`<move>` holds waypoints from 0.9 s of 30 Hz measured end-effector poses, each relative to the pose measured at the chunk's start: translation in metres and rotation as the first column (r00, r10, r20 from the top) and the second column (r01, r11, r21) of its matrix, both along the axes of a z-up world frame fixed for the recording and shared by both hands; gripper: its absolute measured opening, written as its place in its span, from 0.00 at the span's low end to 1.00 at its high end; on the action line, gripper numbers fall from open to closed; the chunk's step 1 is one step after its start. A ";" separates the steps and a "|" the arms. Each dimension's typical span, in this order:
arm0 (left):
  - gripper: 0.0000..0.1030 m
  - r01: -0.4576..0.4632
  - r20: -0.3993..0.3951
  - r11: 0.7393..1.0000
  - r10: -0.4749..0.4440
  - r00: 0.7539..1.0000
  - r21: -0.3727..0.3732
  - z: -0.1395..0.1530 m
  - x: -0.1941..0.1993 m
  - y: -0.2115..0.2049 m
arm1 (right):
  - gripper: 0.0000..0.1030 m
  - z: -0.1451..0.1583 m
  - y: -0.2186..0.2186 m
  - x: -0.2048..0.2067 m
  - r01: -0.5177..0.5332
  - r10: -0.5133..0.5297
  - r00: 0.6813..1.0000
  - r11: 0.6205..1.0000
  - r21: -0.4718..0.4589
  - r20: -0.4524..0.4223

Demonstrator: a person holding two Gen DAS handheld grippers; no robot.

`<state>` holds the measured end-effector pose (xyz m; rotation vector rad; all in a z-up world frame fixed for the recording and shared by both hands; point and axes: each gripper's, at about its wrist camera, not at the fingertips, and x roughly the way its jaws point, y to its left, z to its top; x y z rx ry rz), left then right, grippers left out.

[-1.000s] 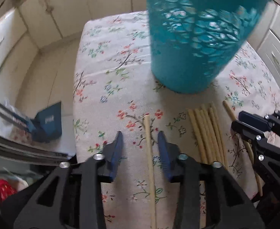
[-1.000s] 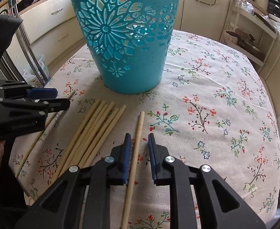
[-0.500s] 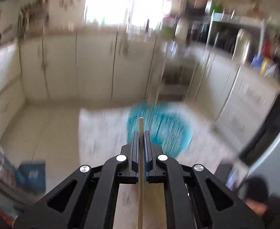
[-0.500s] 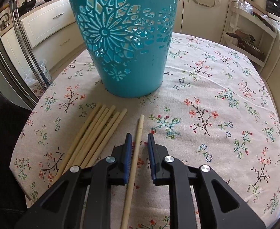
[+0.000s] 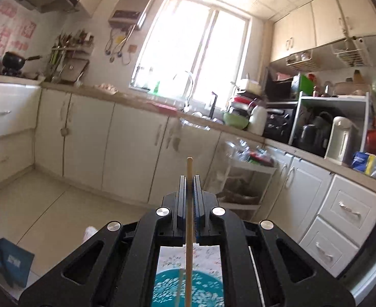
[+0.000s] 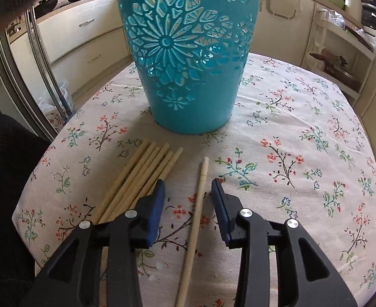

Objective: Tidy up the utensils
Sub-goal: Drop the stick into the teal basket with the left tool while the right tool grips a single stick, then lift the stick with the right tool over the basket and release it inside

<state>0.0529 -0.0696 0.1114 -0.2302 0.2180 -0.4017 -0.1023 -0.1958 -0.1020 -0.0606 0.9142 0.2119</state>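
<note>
1. Left gripper [image 5: 189,179] jaws are clamped on one chopstick [image 5: 189,168], held lengthwise, probably so it drops end-first into the teal basket [image 5: 167,290] at the frame's bottom.
2. Right gripper [image 6: 188,189] jaws are opening astride a single chopstick [image 6: 199,192] lying on the tabletop [image 6: 303,128], not gripping it.
3. Bundled chopsticks [image 6: 141,176] wait lower left, before the basket [image 6: 188,51].

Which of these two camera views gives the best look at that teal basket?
The right wrist view: the teal basket stands upright on the tablecloth, its cut-out side showing. The left wrist view catches only a sliver of it, low behind the gripper frame.
</note>
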 end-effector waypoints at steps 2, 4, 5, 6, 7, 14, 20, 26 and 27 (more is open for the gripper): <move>0.04 -0.010 -0.007 1.000 0.010 1.000 0.011 -0.013 0.000 0.005 | 0.37 0.000 0.000 0.001 -0.001 0.001 1.000 1.000 -0.002 0.000; 0.04 -0.015 -0.031 0.999 0.017 0.999 0.044 -0.027 0.003 0.006 | 0.37 0.000 0.000 0.002 -0.002 0.002 1.000 1.000 0.000 -0.003; 0.04 -0.017 -0.048 0.998 0.020 0.999 0.061 -0.034 0.005 0.006 | 0.37 0.000 -0.001 0.003 0.000 0.000 1.000 1.000 0.005 -0.006; 0.04 -0.011 -0.067 0.997 0.016 0.998 0.076 -0.041 0.007 0.006 | 0.37 0.000 -0.001 0.003 0.002 -0.002 1.000 1.000 0.011 -0.008; 0.04 -0.008 -0.082 0.996 0.015 0.997 0.085 -0.045 0.007 0.007 | 0.37 0.000 -0.002 0.002 0.003 -0.002 1.000 1.000 0.017 -0.011; 0.05 0.023 -0.128 0.988 -0.003 0.992 0.154 -0.059 -0.011 0.010 | 0.35 0.002 -0.015 0.005 0.018 -0.014 0.999 0.996 0.088 -0.046; 0.36 0.013 -0.178 0.987 0.016 0.984 0.160 -0.068 -0.033 0.027 | 0.26 0.002 -0.012 0.007 0.023 -0.020 0.998 0.999 0.040 -0.061; 0.42 0.015 -0.173 0.985 0.015 0.985 0.170 -0.069 -0.044 0.036 | 0.24 0.002 -0.002 0.011 0.010 -0.013 0.998 0.999 -0.042 -0.067; 0.45 0.017 -0.175 0.986 0.013 0.985 0.167 -0.068 -0.045 0.038 | 0.21 0.002 -0.002 0.011 0.007 -0.010 0.998 0.999 -0.047 -0.066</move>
